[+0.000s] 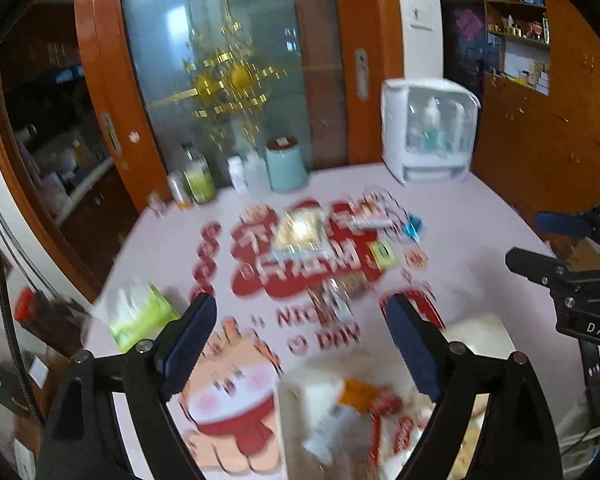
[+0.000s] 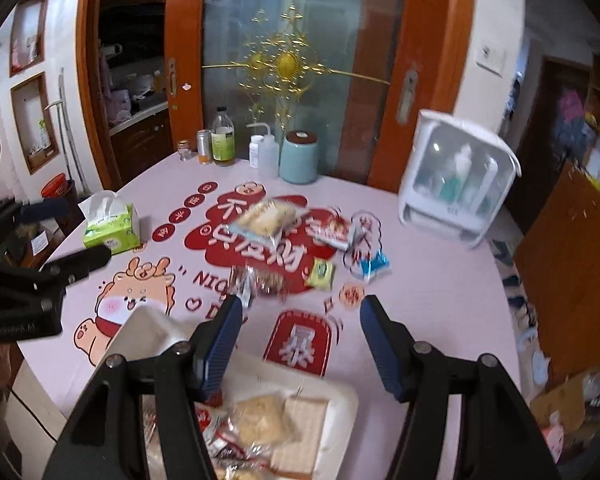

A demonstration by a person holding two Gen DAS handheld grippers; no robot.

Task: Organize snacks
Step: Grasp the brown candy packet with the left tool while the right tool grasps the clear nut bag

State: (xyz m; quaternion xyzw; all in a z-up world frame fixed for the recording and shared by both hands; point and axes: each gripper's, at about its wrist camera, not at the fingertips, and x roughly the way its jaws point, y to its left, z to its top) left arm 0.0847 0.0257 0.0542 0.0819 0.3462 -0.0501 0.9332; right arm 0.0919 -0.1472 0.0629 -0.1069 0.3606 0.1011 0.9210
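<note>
Loose snacks lie on the pink printed tablecloth [image 2: 440, 280]: a clear bag of biscuits [image 2: 268, 216], a red and white packet [image 2: 332, 234], a blue packet [image 2: 374, 262], a green packet [image 2: 320, 274] and dark wrapped sweets [image 2: 260, 280]. A white tray [image 2: 346, 394] holding several packets sits at the near edge, below both grippers. My right gripper [image 2: 300, 304] hangs open above it, nothing between its fingers. In the blurred left wrist view my left gripper [image 1: 300, 300] is open and empty over the same tray [image 1: 480, 332]. The biscuit bag [image 1: 300, 228] lies farther ahead.
A green tissue box [image 2: 110, 224] stands at the left. Bottles [image 2: 222, 142] and a teal canister [image 2: 300, 156] line the back edge before a glass door. A white storage case [image 2: 456, 184] stands at the back right. Wooden cabinets [image 2: 572, 264] flank the right side.
</note>
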